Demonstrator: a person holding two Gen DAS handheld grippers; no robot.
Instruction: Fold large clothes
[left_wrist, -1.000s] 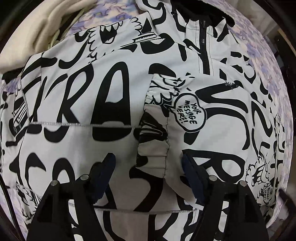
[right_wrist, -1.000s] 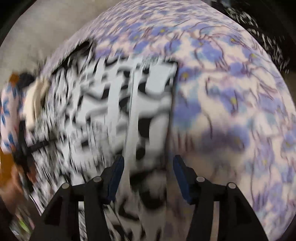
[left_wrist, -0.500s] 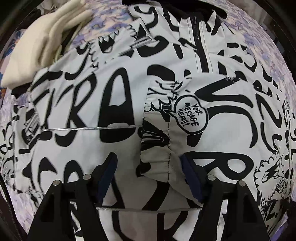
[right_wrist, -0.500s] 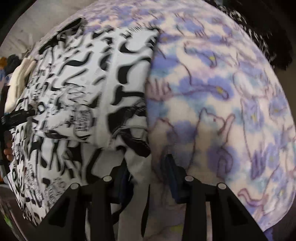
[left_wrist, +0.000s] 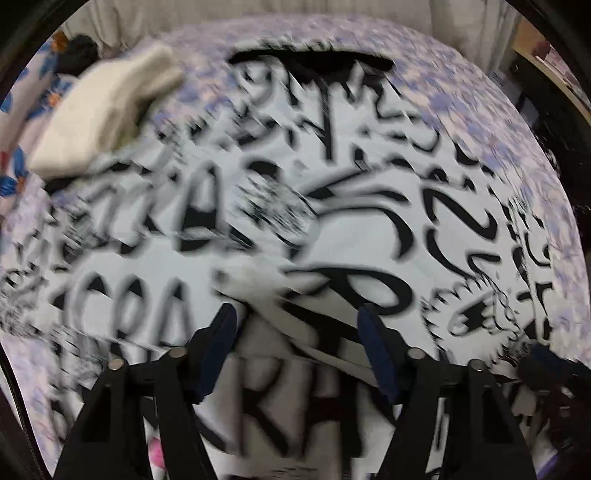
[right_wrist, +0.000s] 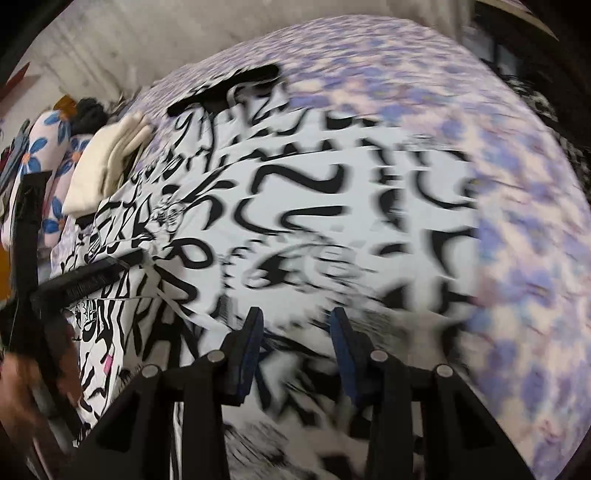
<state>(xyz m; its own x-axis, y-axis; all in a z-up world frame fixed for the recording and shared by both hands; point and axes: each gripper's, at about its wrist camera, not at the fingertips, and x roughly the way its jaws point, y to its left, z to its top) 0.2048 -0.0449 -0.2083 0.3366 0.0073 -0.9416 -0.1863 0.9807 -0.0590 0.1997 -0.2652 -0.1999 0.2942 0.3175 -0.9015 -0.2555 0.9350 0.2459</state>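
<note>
Big black-and-white jacket (left_wrist: 332, 206) lies flat on the flowery bed cover (right_wrist: 517, 184), ready for folding. Left claw (left_wrist: 297, 325), jaws just closing, has cloth between them; grip: can't tell. Right claw (right_wrist: 295, 328) at 6 o'clock: can't tell, too blurry.

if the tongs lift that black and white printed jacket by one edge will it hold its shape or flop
The jacket will likely flop: it lies soft and flat on the floral blanket, with loose folds near its edge. It probably needs both tongs, being wide. Its smooth-looking fabric may slide off itself when folded.
</note>
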